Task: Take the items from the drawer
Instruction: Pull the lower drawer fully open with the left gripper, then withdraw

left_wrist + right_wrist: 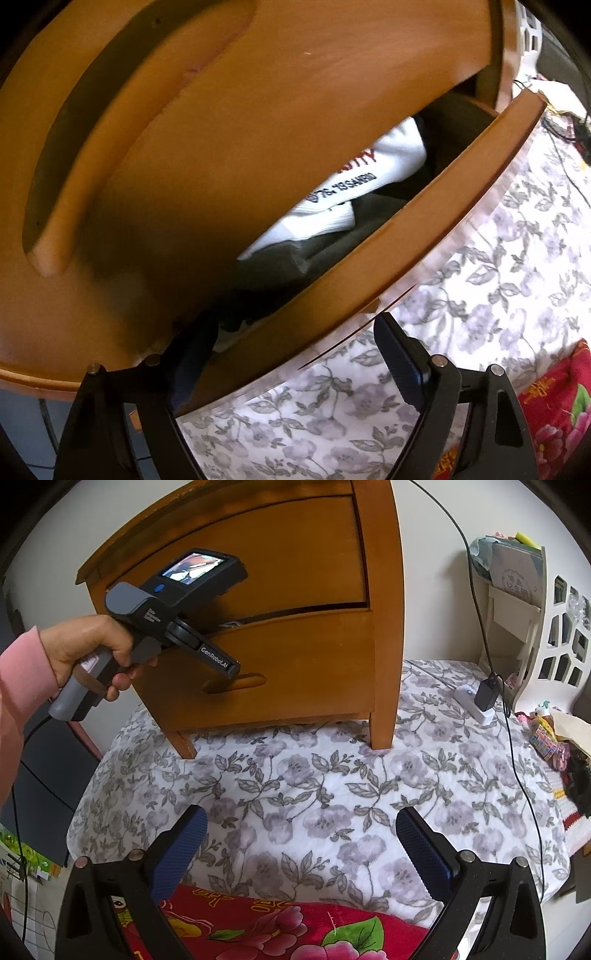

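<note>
The wooden nightstand's lower drawer [424, 218] stands a little open. Inside lie white socks with black lettering [373, 170] on folded grey cloth [325, 240], with darker fabric lower down. My left gripper [291, 326] is open and straddles the drawer's front: the left finger [192, 365] is inside the gap, the right finger [399, 362] outside and clear of the wood. In the right wrist view a hand in a pink sleeve [88, 646] holds that tool at the drawer [295, 664]. My right gripper [299, 823] hangs open over the bedspread, holding nothing.
The nightstand stands on a grey floral bedspread [314, 786]. A red flowered blanket [277, 926] lies near the right gripper. A white power strip with a black charger [480, 698] and cables sit at right, beside a white shelf [554, 627] and clutter.
</note>
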`<state>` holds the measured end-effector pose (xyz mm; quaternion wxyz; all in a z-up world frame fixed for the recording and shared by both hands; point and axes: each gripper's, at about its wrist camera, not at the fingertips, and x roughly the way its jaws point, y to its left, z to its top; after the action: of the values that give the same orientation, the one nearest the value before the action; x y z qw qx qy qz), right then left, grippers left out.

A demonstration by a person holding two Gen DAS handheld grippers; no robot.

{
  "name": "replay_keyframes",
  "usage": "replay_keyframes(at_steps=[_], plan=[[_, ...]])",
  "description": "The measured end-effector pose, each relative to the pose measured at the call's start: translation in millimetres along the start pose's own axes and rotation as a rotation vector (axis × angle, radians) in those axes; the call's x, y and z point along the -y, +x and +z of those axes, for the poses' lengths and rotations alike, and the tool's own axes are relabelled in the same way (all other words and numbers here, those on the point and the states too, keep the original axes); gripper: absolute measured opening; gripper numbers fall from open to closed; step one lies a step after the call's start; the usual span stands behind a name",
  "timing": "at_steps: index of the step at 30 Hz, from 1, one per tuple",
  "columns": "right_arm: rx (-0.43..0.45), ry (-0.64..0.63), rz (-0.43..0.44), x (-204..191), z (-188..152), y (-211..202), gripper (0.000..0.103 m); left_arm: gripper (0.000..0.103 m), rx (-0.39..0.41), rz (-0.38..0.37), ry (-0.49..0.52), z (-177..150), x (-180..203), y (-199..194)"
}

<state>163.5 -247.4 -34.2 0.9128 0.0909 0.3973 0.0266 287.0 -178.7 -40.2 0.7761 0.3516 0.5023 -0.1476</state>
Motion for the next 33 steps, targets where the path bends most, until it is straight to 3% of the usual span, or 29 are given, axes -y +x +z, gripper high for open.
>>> replay_keyframes(at_steps=[16, 33], plan=[[0.009, -0.025, -0.024, -6, -2, -6, 0.103, 0.087, -0.005, -0.078, -0.010, -10, -2, -33], [0.045, -0.091, -0.066, -18, -7, -22, 0.103, 0.087, 0.016, -0.114, -0.003, -22, -14, -21]])
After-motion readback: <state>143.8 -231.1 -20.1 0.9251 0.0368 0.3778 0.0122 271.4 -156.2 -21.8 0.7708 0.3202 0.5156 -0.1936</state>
